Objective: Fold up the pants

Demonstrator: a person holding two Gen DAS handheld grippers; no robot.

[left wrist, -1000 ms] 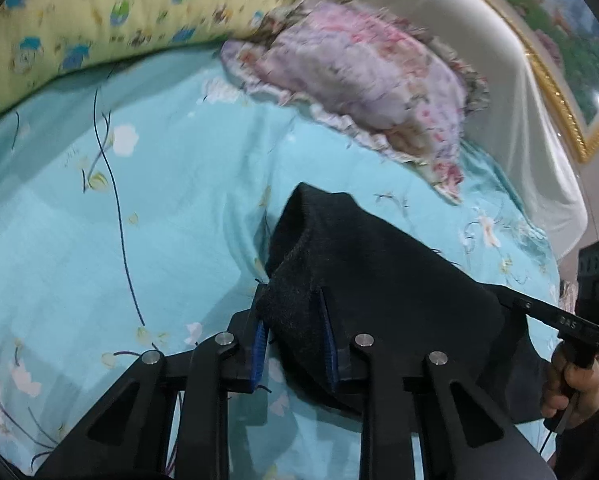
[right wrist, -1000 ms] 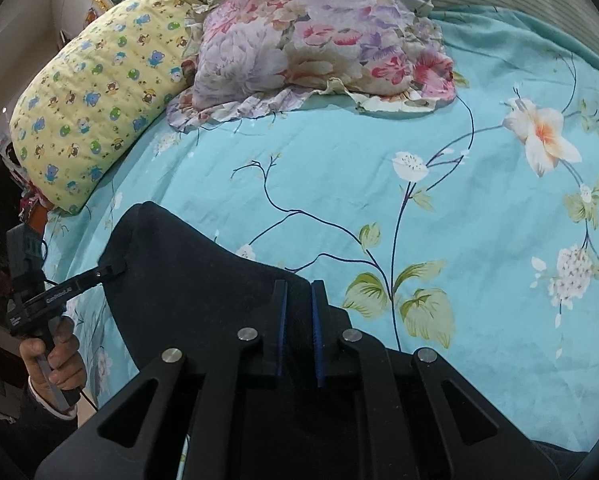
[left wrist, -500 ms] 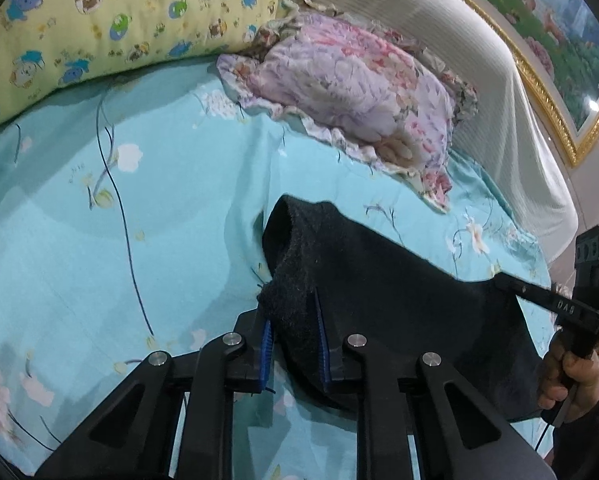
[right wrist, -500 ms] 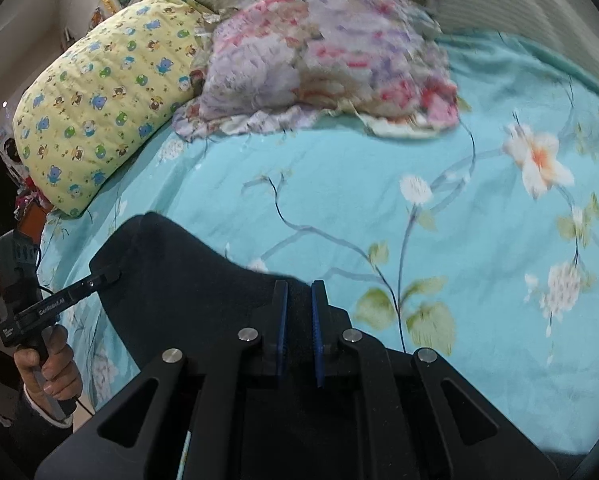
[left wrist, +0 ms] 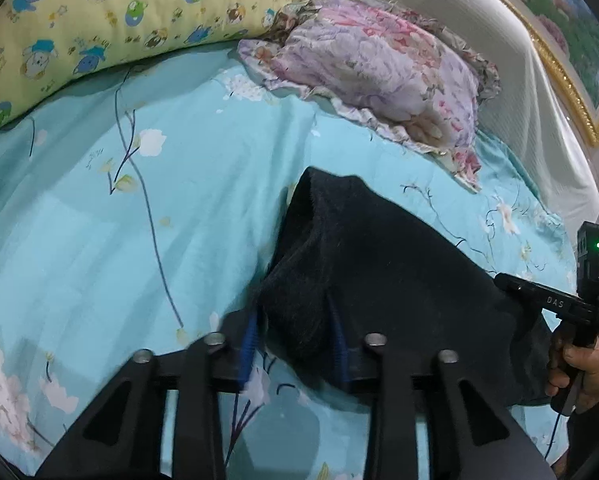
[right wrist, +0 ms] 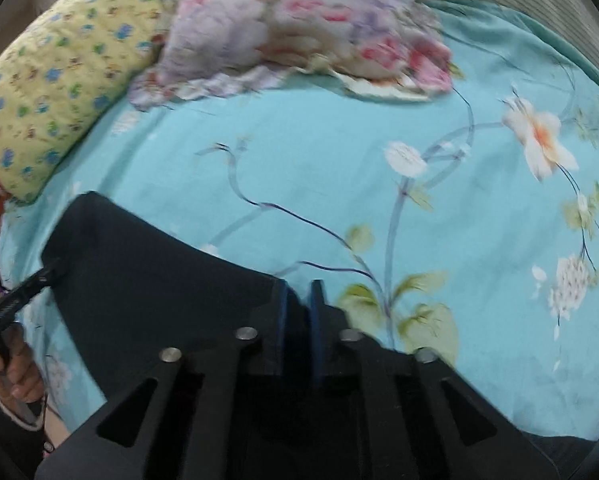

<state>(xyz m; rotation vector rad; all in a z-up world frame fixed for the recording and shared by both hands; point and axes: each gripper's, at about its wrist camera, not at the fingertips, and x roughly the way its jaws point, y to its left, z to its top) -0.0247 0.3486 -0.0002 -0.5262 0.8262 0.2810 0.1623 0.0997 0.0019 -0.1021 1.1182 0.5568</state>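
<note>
The black pants lie folded on the turquoise flowered sheet. My left gripper straddles their near left corner. Its jaws are opening, and the bunched fabric sits loosely between the blue pads. At the pants' right edge the tip of my right gripper shows, held by a hand. In the blurred right wrist view the right gripper has the pants edge between its pads. These jaws are opening but still stand close on the cloth. The left gripper's tip touches the far corner.
A yellow cartoon-print pillow and a pink-and-lilac floral pillow lie at the head of the bed. A white ribbed cover and a gold picture frame stand behind them. Sheet stretches to the right of the pants.
The left jaws have spread apart around the pants corner. The pants have sunk flatter onto the sheet. The right gripper has dipped toward the bed, and its view is blurred.
</note>
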